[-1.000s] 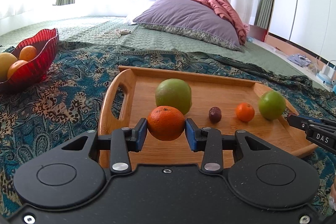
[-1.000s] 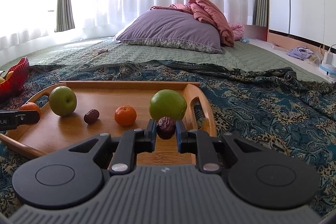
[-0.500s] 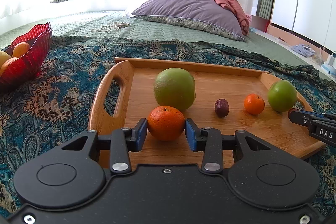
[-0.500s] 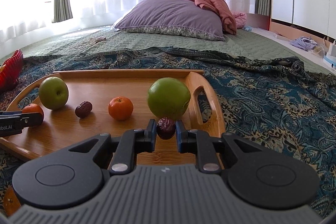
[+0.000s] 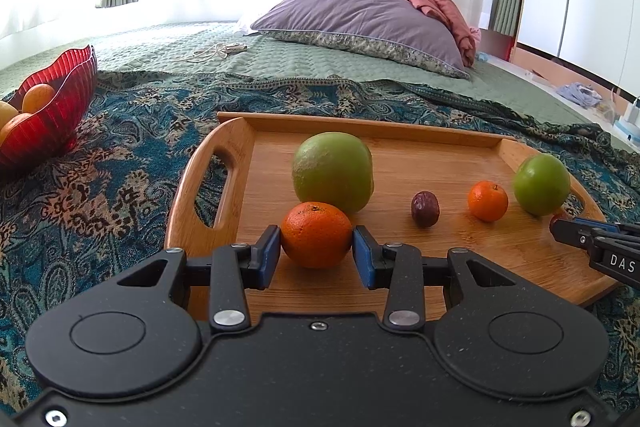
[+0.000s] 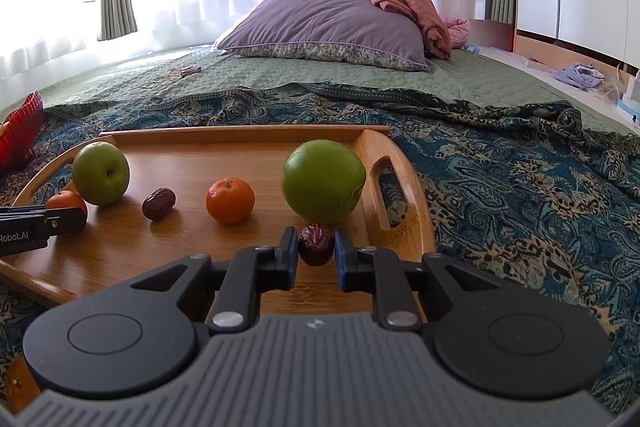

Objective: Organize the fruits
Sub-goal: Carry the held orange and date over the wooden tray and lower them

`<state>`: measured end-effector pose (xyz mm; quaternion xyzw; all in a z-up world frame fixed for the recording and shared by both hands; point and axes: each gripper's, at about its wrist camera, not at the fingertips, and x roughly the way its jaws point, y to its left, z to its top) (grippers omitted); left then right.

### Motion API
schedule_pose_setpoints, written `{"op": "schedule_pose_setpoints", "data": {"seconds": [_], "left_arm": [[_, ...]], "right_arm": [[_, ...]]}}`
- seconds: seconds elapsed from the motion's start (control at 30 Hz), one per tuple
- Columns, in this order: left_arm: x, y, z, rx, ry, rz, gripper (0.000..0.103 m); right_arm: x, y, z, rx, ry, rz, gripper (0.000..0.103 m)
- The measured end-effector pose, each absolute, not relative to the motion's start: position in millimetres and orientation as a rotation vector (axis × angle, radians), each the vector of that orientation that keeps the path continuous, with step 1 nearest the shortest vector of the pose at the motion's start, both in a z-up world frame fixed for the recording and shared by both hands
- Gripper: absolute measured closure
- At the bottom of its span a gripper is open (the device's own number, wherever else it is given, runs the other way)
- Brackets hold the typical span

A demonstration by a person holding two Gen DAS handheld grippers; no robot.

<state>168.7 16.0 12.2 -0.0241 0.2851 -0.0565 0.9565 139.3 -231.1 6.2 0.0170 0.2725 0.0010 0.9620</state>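
- A red bowl holding oranges sits on the patterned blanket, well off the left end of the wooden tray.
- The left gripper is clamped on an orange at the tray's left end, just in front of a big green fruit.
- Mid-tray lie a loose date and a small mandarin, apart from each other.
- A green apple stands near the tray's right handle.
- At the right end, the right gripper pinches a second date tightly, low over the tray's front edge.
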Motion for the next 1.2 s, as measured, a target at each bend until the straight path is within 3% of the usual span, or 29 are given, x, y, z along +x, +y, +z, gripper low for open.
{"op": "schedule_pose_setpoints", "data": {"seconds": [1.2], "left_arm": [[156.1,12.0,13.7,0.0,0.567,-0.116,0.064]], "right_arm": [[129.0,-215.2,3.4,0.022,0.575,0.098,0.079]]}}
